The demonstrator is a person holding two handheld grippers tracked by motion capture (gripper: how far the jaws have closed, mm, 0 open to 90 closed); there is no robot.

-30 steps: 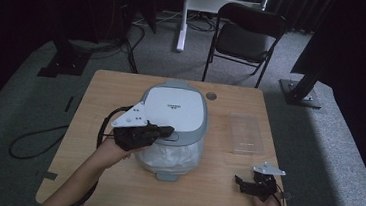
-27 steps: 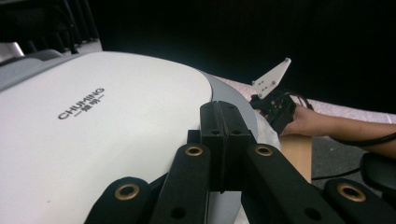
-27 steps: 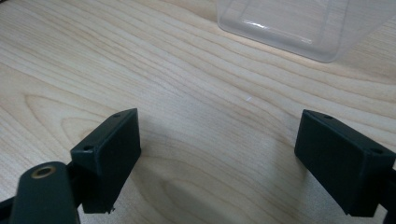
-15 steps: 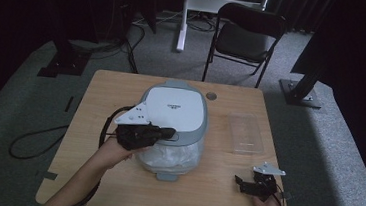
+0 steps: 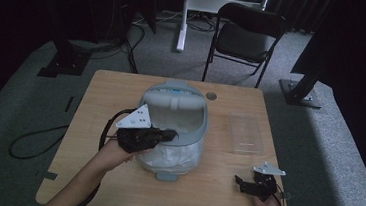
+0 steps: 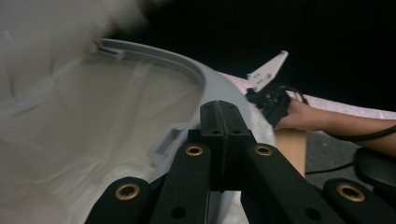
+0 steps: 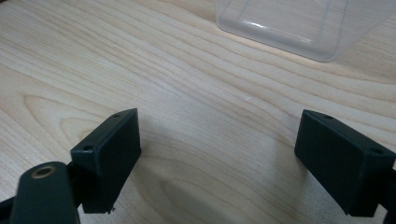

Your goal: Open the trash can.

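In the left gripper view we see the left claw (image 6: 219, 135) at lower centre of the frame with its two black jaws pressed flat together, nothing visible between them. Just past its tip curves the pale grey rim of a bin (image 6: 187, 70), lined with a thin white plastic bag (image 6: 70, 149) that spreads across the left half of the frame. We cannot tell whether the jaws touch the rim or pinch the liner.

In the high view, the left claw (image 5: 165, 134) sits left of centre, reaching over the left edge of the bin (image 5: 202, 122), whose lid (image 5: 174, 94) stands raised at the far side (the opening faces the camera). The bag (image 5: 171, 157) bulges around the bin's near side. The person's left hand (image 5: 114, 152) and forearm come up from the bottom edge.

In the right gripper view we see the right claw (image 7: 217, 158) with its jaws spread wide apart, holding nothing, low over bare pale wood. A clear plastic container (image 7: 285, 23) lies at the top of that frame, apart from the jaws.

In the high view the right claw (image 5: 242, 182) rests near the lower right corner of the wooden counter (image 5: 101, 101), with the clear container (image 5: 246, 133) above it, beside the bin. A dark folding chair (image 5: 244, 35) stands on the grey carpet beyond the counter, at upper centre.
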